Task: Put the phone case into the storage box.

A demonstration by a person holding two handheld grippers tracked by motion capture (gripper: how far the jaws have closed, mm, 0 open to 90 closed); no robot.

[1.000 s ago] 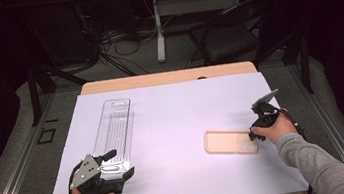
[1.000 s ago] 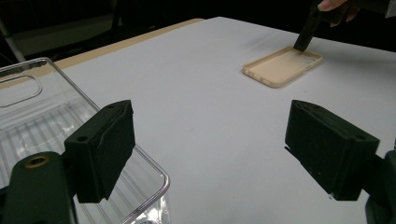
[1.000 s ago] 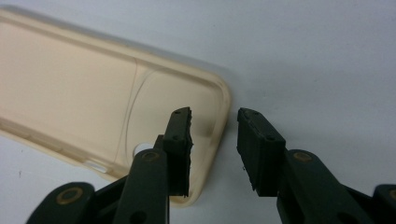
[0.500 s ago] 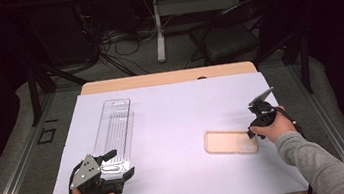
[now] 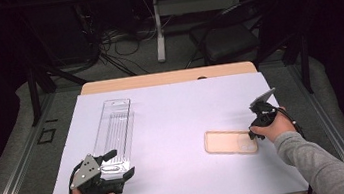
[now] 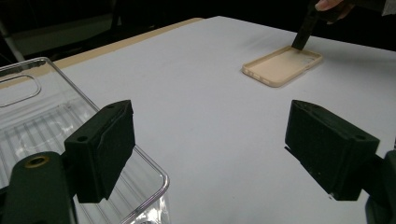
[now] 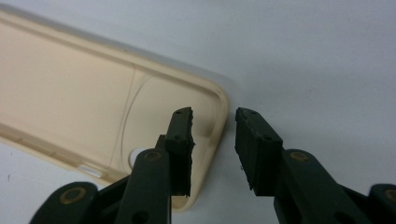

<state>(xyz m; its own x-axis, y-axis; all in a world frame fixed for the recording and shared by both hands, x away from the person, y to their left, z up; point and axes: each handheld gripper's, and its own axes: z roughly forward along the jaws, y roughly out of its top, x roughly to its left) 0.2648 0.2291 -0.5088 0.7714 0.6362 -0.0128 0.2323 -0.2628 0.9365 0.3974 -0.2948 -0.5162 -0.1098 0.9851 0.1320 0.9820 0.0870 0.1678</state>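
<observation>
clear tray [image 5: 116,134] left on table [image 5: 176,106], phone case [image 5: 230,141] right

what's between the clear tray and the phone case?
Nothing: bare white table cover separates the clear tray from the phone case, as seen in the high view and the left gripper view.

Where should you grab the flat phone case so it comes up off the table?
Probably by its raised rim at the short end. The phone case lies flat, open side up, so only that thin wall gives a hold. Come from above: the right tool already straddles the rim, one jaw inside, one outside, and has just been closing, not yet pressing.
</observation>
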